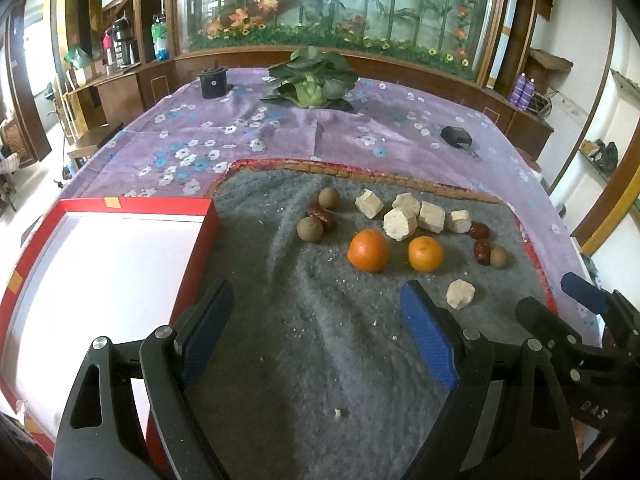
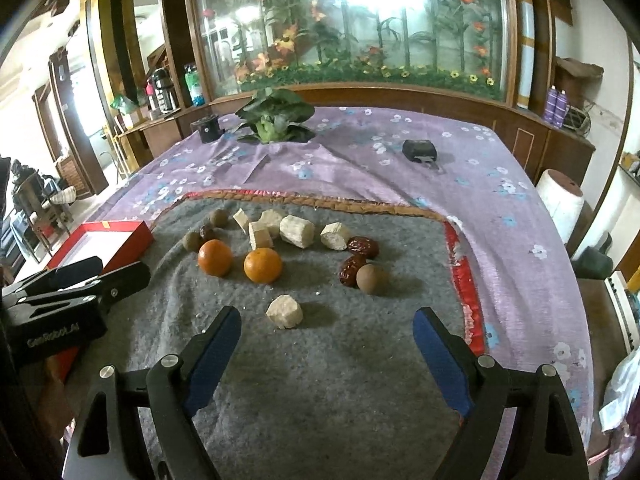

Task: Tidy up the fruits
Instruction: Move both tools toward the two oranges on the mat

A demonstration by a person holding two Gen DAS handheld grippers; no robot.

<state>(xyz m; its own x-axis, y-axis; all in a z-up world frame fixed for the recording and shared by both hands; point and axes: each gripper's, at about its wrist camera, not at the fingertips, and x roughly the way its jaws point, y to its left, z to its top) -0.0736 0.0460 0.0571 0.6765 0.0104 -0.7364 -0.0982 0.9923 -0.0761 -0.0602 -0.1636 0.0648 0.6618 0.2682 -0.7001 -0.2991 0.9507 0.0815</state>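
Note:
Two oranges (image 1: 368, 250) (image 1: 425, 254) lie on a grey felt mat (image 1: 312, 340), with several pale cut chunks (image 1: 400, 223), red dates (image 1: 322, 217) and brown round fruits (image 1: 310, 229) around them. One pale chunk (image 2: 285, 312) lies alone nearer me. A red box with a white inside (image 1: 100, 264) stands at the mat's left edge. My left gripper (image 1: 316, 300) is open and empty, short of the oranges. My right gripper (image 2: 328, 326) is open and empty, just behind the lone chunk. The oranges also show in the right wrist view (image 2: 215, 257) (image 2: 263, 265).
A purple flowered cloth (image 1: 280, 132) covers the table. A leafy green vegetable (image 1: 312, 76), a black cylinder (image 1: 213, 79) and a small black object (image 1: 456, 137) lie at the far side. A wooden cabinet with a plant display stands behind. A white roll (image 2: 560, 200) stands off the right edge.

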